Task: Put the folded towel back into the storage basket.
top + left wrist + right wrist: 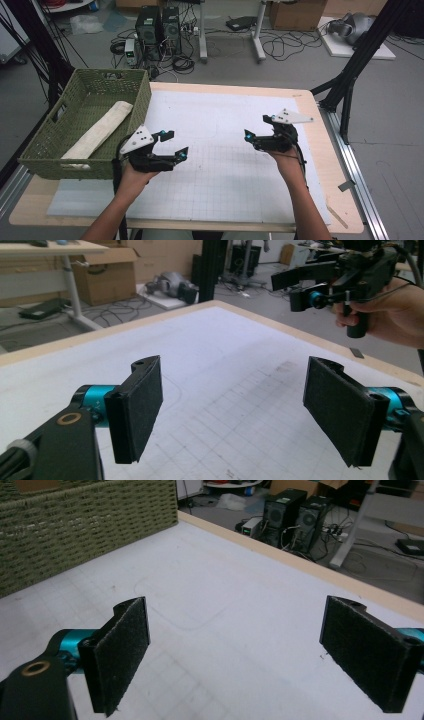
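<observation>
Above the white grid mat (225,175), near its left side, a hand holds my left gripper (177,142) with its jaws wide apart and nothing between them. The left gripper view looks along those jaws (240,410) over bare mat. Over the mat's right side, my right gripper (256,127) is also open and empty. It appears again in a hand at the top right of the left gripper view (320,287). Its own view (235,655) has the black pads (122,650) spread over bare mat, facing a green woven basket (75,525).
The green basket (65,162) stands on the table's left side with a folded cream cloth (100,132) lying in it. The wooden table edge (320,150) runs along the right. Computer towers (160,25), cables and a black frame leg (350,75) are on the floor beyond.
</observation>
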A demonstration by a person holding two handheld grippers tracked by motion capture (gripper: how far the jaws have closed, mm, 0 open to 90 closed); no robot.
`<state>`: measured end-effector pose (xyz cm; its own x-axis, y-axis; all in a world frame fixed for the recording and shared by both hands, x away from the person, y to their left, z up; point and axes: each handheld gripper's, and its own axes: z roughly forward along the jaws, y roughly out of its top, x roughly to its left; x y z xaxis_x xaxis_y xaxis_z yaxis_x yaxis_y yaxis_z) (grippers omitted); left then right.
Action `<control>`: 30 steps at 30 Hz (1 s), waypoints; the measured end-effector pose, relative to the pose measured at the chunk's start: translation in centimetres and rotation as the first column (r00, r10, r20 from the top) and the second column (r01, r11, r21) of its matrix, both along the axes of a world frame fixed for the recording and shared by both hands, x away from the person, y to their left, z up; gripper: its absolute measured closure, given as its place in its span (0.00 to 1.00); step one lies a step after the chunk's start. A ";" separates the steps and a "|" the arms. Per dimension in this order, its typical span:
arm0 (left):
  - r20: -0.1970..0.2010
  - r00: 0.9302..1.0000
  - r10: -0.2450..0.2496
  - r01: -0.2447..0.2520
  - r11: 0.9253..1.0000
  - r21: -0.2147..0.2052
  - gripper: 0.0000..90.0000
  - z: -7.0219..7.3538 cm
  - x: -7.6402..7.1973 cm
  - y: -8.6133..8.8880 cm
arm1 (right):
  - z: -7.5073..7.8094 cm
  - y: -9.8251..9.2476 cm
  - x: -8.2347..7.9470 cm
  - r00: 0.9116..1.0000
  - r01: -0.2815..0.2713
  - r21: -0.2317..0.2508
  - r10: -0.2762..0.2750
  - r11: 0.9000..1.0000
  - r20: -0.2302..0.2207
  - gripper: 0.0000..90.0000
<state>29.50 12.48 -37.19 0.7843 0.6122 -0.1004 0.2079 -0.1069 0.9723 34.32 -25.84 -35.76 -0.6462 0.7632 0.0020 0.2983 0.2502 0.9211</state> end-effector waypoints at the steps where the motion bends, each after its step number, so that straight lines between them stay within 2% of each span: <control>1: -0.002 1.000 -0.007 0.007 1.000 0.010 0.27 -0.3 0.1 -0.3 | -0.5 -0.4 -0.6 1.000 0.013 0.003 -0.013 1.000 -0.001 0.13; 3: -0.017 1.000 -0.026 0.026 1.000 0.016 0.27 -0.8 0.3 -0.7 | -1.5 -1.2 -1.8 1.000 0.027 -0.006 -0.027 1.000 0.000 0.13; 8: -0.028 0.999 -0.020 0.021 1.000 0.021 0.27 -2.1 0.6 -1.1 | -4.0 -2.9 -4.3 0.997 0.067 -0.022 -0.067 0.998 -0.027 0.13; 11: -0.067 0.998 -0.010 0.012 0.999 0.041 0.27 -3.1 0.9 -1.3 | -5.2 -3.8 -5.6 0.996 0.084 -0.029 -0.085 0.996 -0.032 0.13; 13: -0.078 0.997 -0.006 0.011 0.998 0.069 0.27 -3.7 1.1 -1.4 | -5.3 -4.1 -6.1 0.996 0.086 -0.031 -0.087 0.996 -0.033 0.13; 17: -0.078 0.997 0.004 0.003 0.996 0.084 0.27 -4.8 1.0 -1.4 | -5.0 -4.1 -6.8 0.995 0.094 -0.026 -0.095 0.995 -0.011 0.13; 20: -0.072 0.997 0.017 -0.011 0.997 0.080 0.27 -5.1 0.7 -1.3 | -5.1 -3.9 -7.2 0.995 0.096 -0.047 -0.097 0.994 -0.018 0.13; 24: -0.040 0.999 0.020 -0.018 0.999 0.049 0.27 -4.9 0.4 -1.2 | -5.1 -4.1 -7.5 0.994 0.110 -0.051 -0.111 0.993 -0.019 0.13; 30: -0.031 0.999 0.030 -0.028 0.998 0.058 0.27 -4.9 0.4 -1.3 | -5.1 -4.5 -7.7 0.993 0.119 -0.044 -0.120 0.992 -0.016 0.13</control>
<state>29.86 11.18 -42.13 0.7631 0.6402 -0.0886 0.2423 -0.1564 0.9575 26.65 -30.32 -40.87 -0.5505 0.8346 -0.0207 0.3457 0.2505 0.9043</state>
